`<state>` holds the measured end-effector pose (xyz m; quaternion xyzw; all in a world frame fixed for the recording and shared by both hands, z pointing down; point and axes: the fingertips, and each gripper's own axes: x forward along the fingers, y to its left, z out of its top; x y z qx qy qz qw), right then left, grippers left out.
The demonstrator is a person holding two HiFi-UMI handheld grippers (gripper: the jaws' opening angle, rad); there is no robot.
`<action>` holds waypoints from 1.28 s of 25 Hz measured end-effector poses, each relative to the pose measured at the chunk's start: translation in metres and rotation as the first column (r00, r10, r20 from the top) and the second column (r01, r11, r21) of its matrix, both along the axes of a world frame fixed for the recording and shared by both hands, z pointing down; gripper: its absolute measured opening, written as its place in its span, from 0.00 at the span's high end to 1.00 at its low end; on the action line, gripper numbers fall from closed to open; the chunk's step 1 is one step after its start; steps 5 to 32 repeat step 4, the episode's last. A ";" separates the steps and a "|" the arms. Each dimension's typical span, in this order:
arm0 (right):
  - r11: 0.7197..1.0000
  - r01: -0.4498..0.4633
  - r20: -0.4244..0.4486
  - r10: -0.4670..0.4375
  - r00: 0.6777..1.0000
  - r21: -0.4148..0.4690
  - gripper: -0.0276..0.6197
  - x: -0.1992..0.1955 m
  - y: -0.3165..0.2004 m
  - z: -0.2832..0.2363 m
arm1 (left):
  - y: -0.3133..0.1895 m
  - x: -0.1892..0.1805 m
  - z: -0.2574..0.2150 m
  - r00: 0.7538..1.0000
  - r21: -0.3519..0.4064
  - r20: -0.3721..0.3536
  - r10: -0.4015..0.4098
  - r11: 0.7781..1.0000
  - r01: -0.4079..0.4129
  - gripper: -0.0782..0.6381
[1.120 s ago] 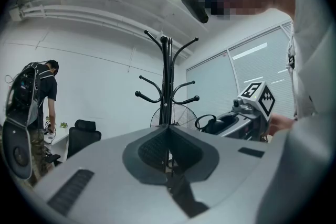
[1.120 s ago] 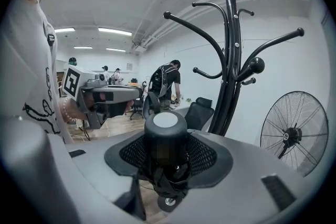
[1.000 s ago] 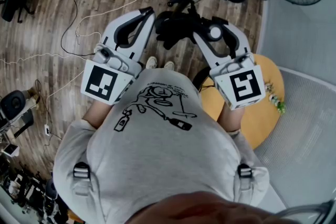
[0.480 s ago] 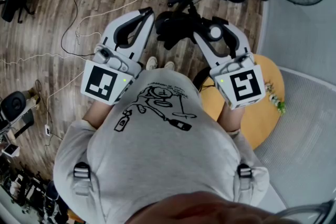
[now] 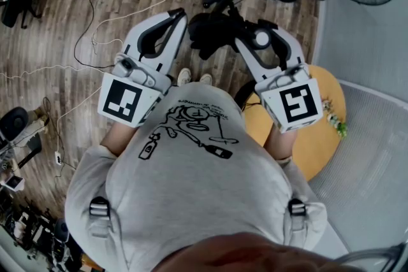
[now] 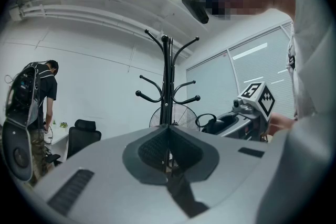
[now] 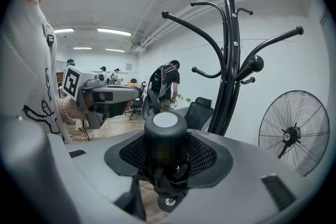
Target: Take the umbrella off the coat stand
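Nothing moved; umbrella (image 5: 213,32) sits clamped in right hand-held gripper (image 7: 166,157).

Umbrella (image 5: 210,32): black fabric, dark handle with pale grey end cap. Coat stand (image 7: 229,60): glossy black throughout. Left gripper (image 6: 167,136) and right gripper (image 7: 166,155): pale grey shells, black mesh-patterned pads on the fingers (image 7: 210,157); each marker cube (image 5: 127,100) white with black square pattern. Floor (image 5: 76,3): brown wood planks. Round tabletop (image 5: 319,143): yellow-orange. Sweatshirt (image 5: 191,194): light grey, black line drawing. Fan (image 7: 294,131): black.
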<state>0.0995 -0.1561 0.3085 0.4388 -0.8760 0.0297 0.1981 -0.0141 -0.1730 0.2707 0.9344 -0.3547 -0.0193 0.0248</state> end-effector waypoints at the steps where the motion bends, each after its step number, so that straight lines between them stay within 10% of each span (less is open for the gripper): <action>1: 1.000 0.001 0.001 -0.001 1.000 0.000 0.61 -0.001 0.000 0.000 | 0.000 0.000 0.000 1.000 0.000 0.000 0.000 1.000 0.000 0.88; 32: 1.000 0.005 0.004 -0.005 1.000 0.000 0.61 -0.002 0.000 0.000 | 0.000 0.000 0.001 1.000 0.000 0.001 0.001 1.000 -0.001 0.88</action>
